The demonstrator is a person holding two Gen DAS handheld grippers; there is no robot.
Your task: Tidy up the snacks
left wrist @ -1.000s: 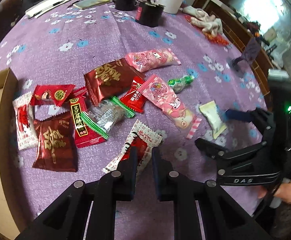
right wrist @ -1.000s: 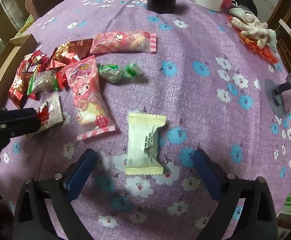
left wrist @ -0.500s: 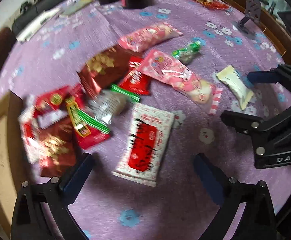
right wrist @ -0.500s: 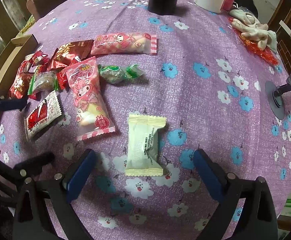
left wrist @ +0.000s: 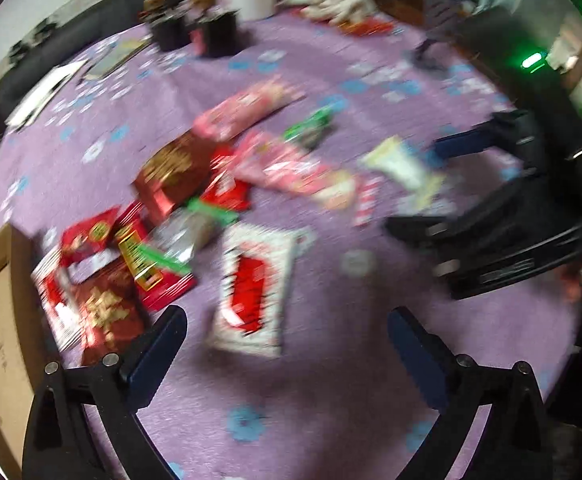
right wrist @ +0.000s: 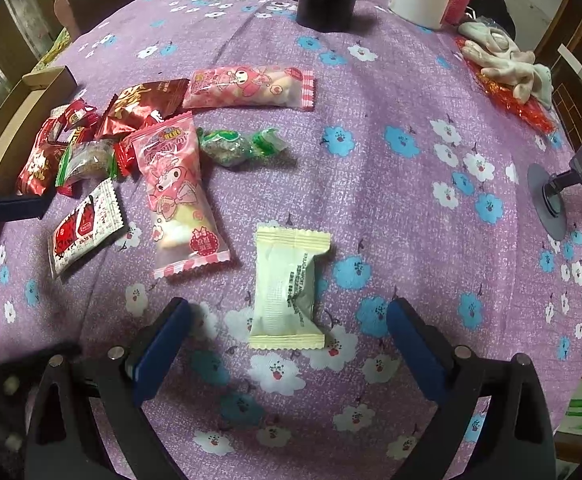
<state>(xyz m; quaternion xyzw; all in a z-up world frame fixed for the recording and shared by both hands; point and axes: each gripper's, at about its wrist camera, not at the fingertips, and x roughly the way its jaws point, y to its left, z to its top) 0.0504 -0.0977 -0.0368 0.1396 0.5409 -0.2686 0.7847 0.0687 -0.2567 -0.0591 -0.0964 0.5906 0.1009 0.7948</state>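
Box (right wrist: 19, 120): open cardboard box at the bench's left edge, just beside the snack pile; probably where the snacks are meant to go. Only one corner and one wall show.
Pile (right wrist: 91, 136): red, dark-red and green-edged packets overlap near the left edge, so their count is hard to tell.
Left gripper (left wrist: 287, 360): jaws wide apart, holding nothing, poised over the red-and-white sachet (left wrist: 253, 288), which lies flat on the purple cloth (right wrist: 371, 160). This view is badly blurred, so no print can be read.
Pink packs (right wrist: 179, 196): two long cartoon-printed packs, one beside the pile, one farther back, with a green twist-wrapped sweet (right wrist: 239, 146) between them.
Right gripper (right wrist: 287, 344): jaws wide apart and empty, straddling the cream packet (right wrist: 287, 288), which lies alone near the bench's near edge; pads apart from it, seemingly lined up for a pick.
Far edge: black cups, white tub, papers, partly cut off.
Right edge: gloves and a stand, cropped by the lens.
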